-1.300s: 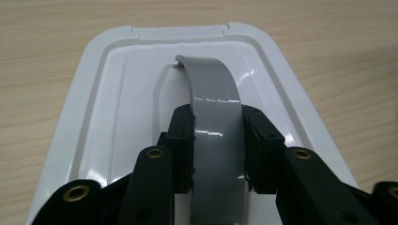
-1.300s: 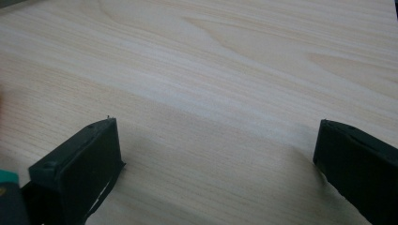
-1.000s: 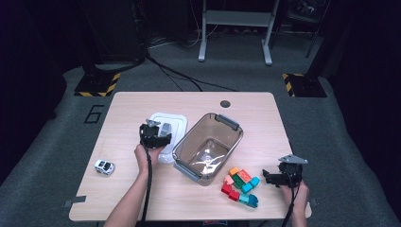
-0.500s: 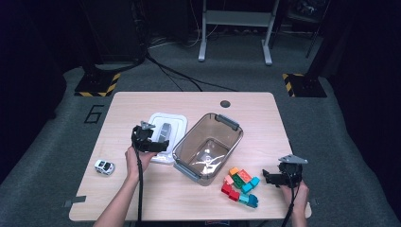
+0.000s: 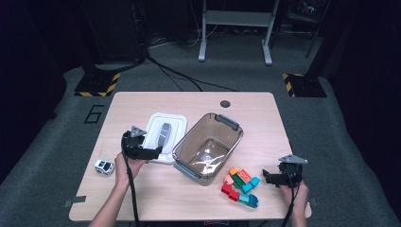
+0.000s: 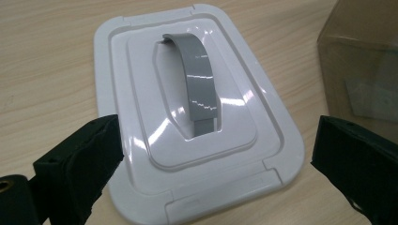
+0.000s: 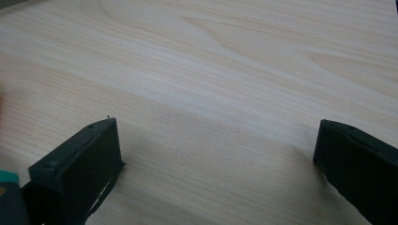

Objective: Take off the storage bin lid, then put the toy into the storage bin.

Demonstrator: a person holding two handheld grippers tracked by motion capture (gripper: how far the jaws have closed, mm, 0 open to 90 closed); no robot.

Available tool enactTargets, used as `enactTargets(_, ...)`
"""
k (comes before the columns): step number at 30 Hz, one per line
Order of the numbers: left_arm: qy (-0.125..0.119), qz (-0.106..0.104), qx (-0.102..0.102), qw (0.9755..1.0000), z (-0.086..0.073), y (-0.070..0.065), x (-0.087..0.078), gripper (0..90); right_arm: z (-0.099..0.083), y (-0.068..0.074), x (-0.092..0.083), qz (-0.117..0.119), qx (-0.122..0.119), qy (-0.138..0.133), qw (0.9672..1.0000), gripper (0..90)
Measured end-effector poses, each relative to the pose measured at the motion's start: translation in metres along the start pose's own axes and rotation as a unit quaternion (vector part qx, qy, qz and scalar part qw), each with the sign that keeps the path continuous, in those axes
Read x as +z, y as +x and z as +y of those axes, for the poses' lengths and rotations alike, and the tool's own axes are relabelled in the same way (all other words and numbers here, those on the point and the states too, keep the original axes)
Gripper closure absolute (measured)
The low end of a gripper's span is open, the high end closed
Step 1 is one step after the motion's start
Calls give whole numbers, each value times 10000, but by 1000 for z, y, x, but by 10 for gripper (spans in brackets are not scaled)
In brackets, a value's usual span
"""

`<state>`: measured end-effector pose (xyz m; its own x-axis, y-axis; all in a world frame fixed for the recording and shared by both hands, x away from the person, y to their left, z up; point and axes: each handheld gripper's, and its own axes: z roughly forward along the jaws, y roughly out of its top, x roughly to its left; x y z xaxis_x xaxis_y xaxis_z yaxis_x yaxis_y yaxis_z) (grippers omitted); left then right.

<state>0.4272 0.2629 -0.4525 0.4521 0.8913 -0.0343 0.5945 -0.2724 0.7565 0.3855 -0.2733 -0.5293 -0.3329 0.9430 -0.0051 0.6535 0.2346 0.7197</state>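
Note:
A white lid [image 5: 163, 135] with a grey strap handle [image 6: 199, 86] lies flat on the wooden table, left of a clear plastic bin [image 5: 208, 146]. My left gripper [image 5: 153, 152] hovers at the lid's near edge. Its jaws have just been opening and now stand wide; the lid's [image 6: 197, 154] near end lies below and between them, untouched. A cluster of coloured bricks [image 5: 241, 184] sits in front of the bin. My right gripper [image 5: 268, 178] rests open just right of the bricks, with bare wood between its jaws [image 7: 216, 124].
A small white toy car [image 5: 104, 166] stands near the table's [image 5: 189, 101] left front. The bin's wall [image 6: 361, 70] rises right of the lid. A dark cable hole [image 5: 225, 103] marks the far edge. Dark floor surrounds the table.
My left gripper has drawn back from the lid's handle toward the left and the near edge, and its jaws have spread. The lid stays on the table. The right gripper has kept still.

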Motion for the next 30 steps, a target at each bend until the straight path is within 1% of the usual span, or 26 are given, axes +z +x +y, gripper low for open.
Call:
enactTargets(2,-29,3,12,10000,-3,2,-5,22,0,0,0,1,2,3,10000,4)
enactTargets(3,-119,41,-57,9999,-5,3,-7,22,0,0,0,-13,20,-10,10000,4)
enactTargets(4,-97,28,-37,9999,-7,5,-10,21,0,0,0,-1,-5,6,10000,4)
enactTargets(6,-155,82,-69,9998,-12,9,-16,21,0,0,0,-3,-8,-2,10000,4)
enactTargets(8,-146,126,-106,9998,-17,14,-22,20,0,0,0,-1,-45,-17,10000,4)
enactTargets(9,-178,144,-121,9997,-21,17,-24,20,0,0,0,-2,-34,-14,10000,4)
enactTargets(12,-169,178,-168,9996,-30,26,-32,19,0,0,0,-4,1,6,10000,4)
enactTargets(13,-169,178,-168,9996,-30,26,-32,19,0,0,0,-5,5,7,10000,4)
enactTargets(14,-174,205,-228,9994,-36,33,-37,17,0,0,0,-6,7,8,10000,4)
enactTargets(15,-204,232,-273,9992,-39,36,-39,16,0,0,0,-4,-5,0,10000,4)
enactTargets(16,-161,242,-276,9992,-41,40,-42,14,0,0,0,-2,-6,1,10000,4)
enactTargets(18,-234,303,-332,9987,-46,45,-45,11,0,0,0,-1,-5,-2,10000,3)
enactTargets(19,-234,303,-332,9987,-46,45,-45,7,0,0,0,-1,-5,-2,10000,3)
enactTargets(20,-204,329,-363,9986,-49,49,-50,7,0,0,0,0,-2,-3,10000,3)
enactTargets(21,-226,338,-408,9983,-51,53,-53,2,0,0,0,2,1,-2,10000,3)
enactTargets(22,-299,381,-440,9979,-55,57,-56,1,0,0,0,0,2,-1,10000,3)
enactTargets(24,-265,408,-430,9979,-57,60,-58,1,0,0,0,1,4,-1,10000,4)
enactTargets(25,-220,458,-408,9979,-62,65,-60,1,0,0,0,1,4,-1,10000,3)
enactTargets(28,-184,551,-384,9976,-70,72,-61,0,0,0,0,0,2,-1,10000,3)
enactTargets(30,-201,638,-397,9970,-77,78,-60,0,0,0,0,1,3,-1,10000,4)
